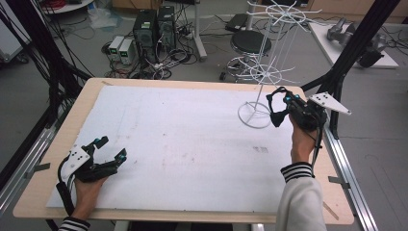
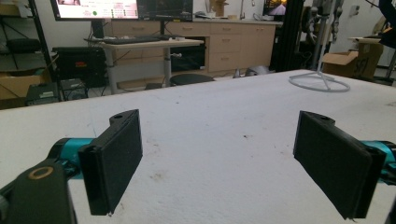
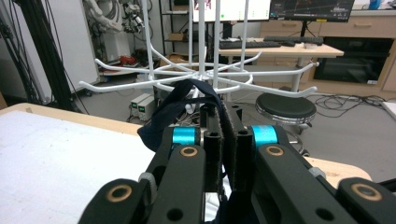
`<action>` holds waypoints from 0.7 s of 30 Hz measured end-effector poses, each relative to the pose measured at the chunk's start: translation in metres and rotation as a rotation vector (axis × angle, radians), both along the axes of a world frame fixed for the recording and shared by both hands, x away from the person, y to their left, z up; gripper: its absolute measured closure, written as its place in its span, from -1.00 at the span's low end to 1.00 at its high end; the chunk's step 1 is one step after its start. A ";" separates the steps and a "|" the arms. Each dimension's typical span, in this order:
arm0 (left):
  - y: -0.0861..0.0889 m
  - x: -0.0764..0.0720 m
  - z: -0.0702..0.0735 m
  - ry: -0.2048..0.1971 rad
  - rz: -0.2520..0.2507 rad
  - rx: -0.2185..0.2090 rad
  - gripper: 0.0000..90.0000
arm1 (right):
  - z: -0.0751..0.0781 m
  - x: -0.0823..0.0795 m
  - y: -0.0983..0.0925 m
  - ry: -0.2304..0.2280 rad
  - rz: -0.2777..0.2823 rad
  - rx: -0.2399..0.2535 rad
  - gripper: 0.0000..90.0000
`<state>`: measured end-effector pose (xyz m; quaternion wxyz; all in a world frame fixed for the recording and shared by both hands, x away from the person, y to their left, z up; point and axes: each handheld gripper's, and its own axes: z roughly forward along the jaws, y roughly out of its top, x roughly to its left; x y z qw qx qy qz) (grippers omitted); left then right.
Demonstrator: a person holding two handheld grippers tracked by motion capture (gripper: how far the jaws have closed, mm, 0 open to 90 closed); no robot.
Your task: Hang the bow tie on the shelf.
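We see the right gripper (image 1: 279, 107) at about 2 o'clock on the white sheet (image 1: 183, 144), its jaws clamped together on a dark strap (image 3: 187, 105) — the loop hangs from them just beside the white wire rack (image 1: 262, 72), whose ring base (image 1: 254, 115) rests on the sheet. In the right gripper view the strap rises in front of the rack's lower hooks. At 8 o'clock the left gripper (image 1: 111, 149) lies low over the sheet, jaws wide apart — holding nothing.
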<state>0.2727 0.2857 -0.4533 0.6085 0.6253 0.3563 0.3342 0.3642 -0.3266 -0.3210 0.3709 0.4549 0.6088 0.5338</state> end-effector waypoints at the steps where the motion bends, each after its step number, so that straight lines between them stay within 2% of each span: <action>1: 0.000 0.000 0.000 0.000 0.000 0.000 -0.64 | 0.000 0.001 0.000 0.001 -0.002 0.000 0.94; 21: 0.000 0.000 0.000 -0.001 0.000 0.000 -0.64 | -0.013 0.009 0.011 0.061 0.010 -0.026 0.93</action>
